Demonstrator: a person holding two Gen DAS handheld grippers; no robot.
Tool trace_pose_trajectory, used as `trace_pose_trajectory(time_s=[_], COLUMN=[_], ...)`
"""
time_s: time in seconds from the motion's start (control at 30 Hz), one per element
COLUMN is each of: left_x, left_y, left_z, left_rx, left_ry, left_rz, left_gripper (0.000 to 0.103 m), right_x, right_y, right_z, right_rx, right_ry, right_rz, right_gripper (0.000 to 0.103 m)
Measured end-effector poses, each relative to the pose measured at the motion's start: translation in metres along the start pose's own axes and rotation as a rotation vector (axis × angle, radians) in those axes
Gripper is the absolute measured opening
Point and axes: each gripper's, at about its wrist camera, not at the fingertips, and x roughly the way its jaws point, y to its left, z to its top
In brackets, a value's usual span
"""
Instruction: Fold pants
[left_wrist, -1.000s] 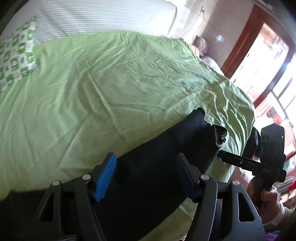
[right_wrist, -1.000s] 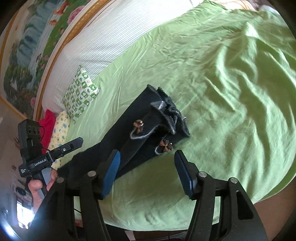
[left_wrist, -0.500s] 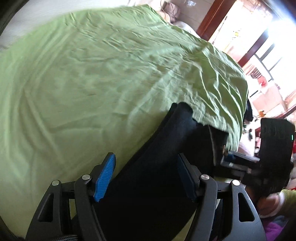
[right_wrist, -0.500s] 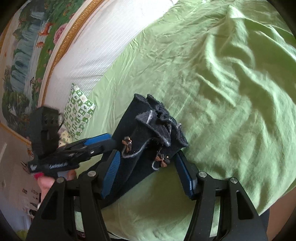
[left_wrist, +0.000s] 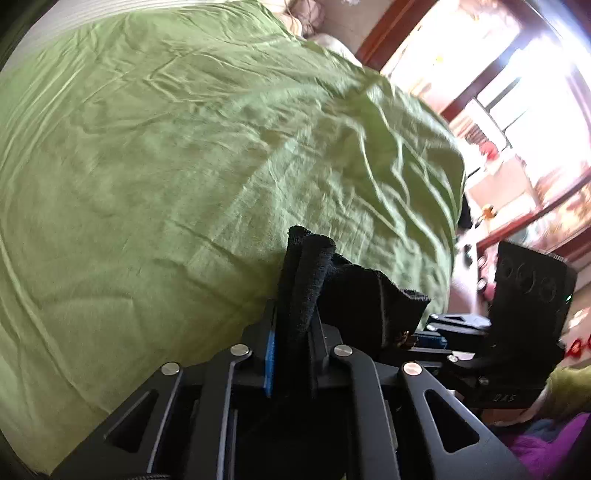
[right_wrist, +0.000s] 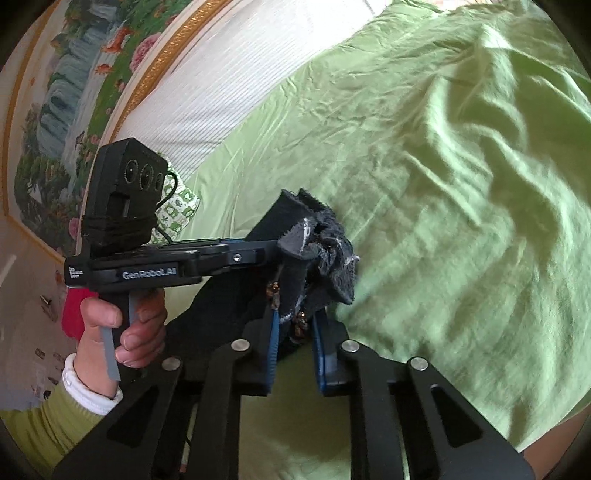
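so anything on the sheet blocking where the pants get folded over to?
Nothing visible. Both grippers' jaws are closing on the black pants, left gripper and right gripper side by side at one end. The green sheet beyond is bare, only wrinkled.

The dark navy, soft-fabric pants (right_wrist: 295, 236) lie bunched at one end on the green bed sheet (right_wrist: 443, 184), their frayed edge and small bronze bows lifted and crumpled.

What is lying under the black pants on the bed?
Under the black pants lies the green bedsheet. Both tongs are closing on the raised end, so the sheet shows beneath it. What lies under the lower part is hidden by the tongs.
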Motion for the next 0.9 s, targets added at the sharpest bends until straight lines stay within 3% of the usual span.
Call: trace_pose_trajectory(time_s=[0.3,0.53,0.9], left_x=[-0.06,-0.114,-0.167], left_y=[-0.005,-0.008,0.028], left_z=[-0.02,-0.053,-0.13], left_rx=[-0.029,-0.056,-0.198], left_ry=[-0.148,-0.269,-0.413], left_rz=[-0.05,-0.052,-0.056], left_gripper=[0.01,0.01,0.01], right_x=[-0.014,-0.019,0.019], right_y=[0.038,0.093,0.157], right_z=[0.007,0.006,-0.017], right_rx=[-0.091,-0.239,-0.387], right_ry=[-0.034,-0.024,0.09], right_rz=[0.091,0.233,0.374], right_gripper=[0.015,0.015,0.015])
